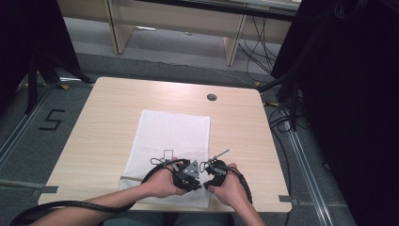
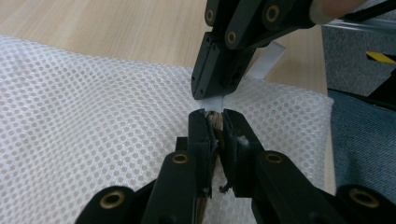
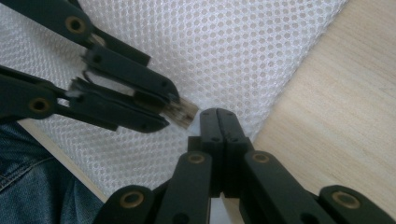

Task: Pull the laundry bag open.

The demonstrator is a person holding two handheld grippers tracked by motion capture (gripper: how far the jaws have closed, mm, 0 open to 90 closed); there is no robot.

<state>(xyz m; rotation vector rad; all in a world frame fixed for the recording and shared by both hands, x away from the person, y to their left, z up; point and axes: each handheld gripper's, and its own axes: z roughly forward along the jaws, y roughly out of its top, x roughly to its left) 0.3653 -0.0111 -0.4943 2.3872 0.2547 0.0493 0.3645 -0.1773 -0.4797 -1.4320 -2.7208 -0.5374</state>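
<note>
Low centre of the high view: left gripper (image 2: 215, 123) pinches the mesh bag (image 1: 171, 136) – bracing it – while the right gripper (image 3: 219, 116) (jaws clamped) pulls its white tab (image 2: 264, 63).

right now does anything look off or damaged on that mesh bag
Nothing on the white mesh bag looks torn or spilled; it lies flat on the table. The left gripper pinches something frayed and brownish at its edge, too small to identify. Its finger padding looks ragged.

Grippers tip-to-tip at near edge of mesh bag (image 1: 169, 141) — no gap betw. them; far table (image 1: 141, 94) open, grommet (image 1: 211, 97) flush.
</note>
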